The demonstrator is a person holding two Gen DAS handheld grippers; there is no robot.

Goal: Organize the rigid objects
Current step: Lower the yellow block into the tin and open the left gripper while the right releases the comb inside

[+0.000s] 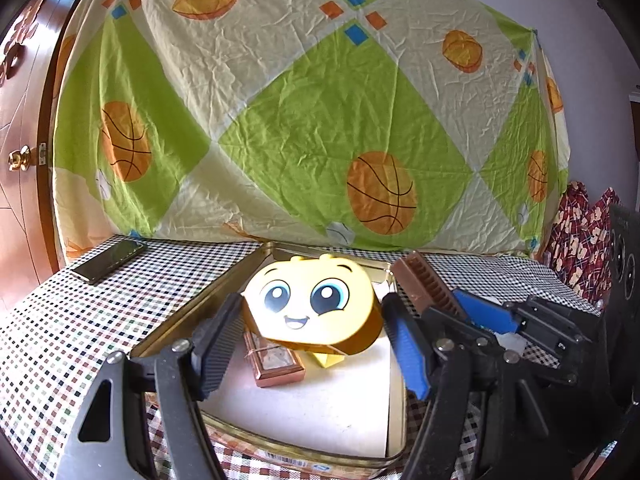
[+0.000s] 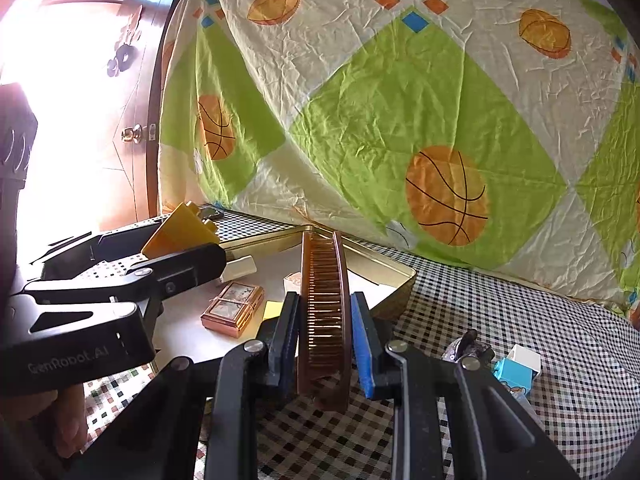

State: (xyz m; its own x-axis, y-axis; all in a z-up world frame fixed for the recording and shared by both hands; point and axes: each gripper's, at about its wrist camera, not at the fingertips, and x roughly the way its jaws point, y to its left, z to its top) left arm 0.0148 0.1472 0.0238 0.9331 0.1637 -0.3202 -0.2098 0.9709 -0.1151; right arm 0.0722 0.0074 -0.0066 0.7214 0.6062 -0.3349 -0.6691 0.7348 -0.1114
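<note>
Scanning L to R from my remote seat. At 9 o'clock in the left wrist view a dark phone lies flat on the checked tablecloth, well apart from the rest. Center: my left gripper is clamped on the yellow face block; pads press its L and R sides, block held over the gold tin tray, cartoon face toward cam. Under it, inside the tray on the white liner: a copper framed box at 6 o'clock of the block, touching or nearly so, and a small yellow piece just beside it. At 3 o'clock my right gripper comes in w/ the brown comb sticking fwd over the tray's right rim.

Right wrist view, L to R: left gripper at 9 o'clock w/ block seen from the back, studs up. Copper box on the liner at center-left. Center: right gripper closed tight on the comb, comb on edge, running out toward 12 o'clock above the tray. At 4 o'clock, on the cloth outside the tray: a blue-white toy block beside a dark clip-like item; can't tell what that is.
</note>
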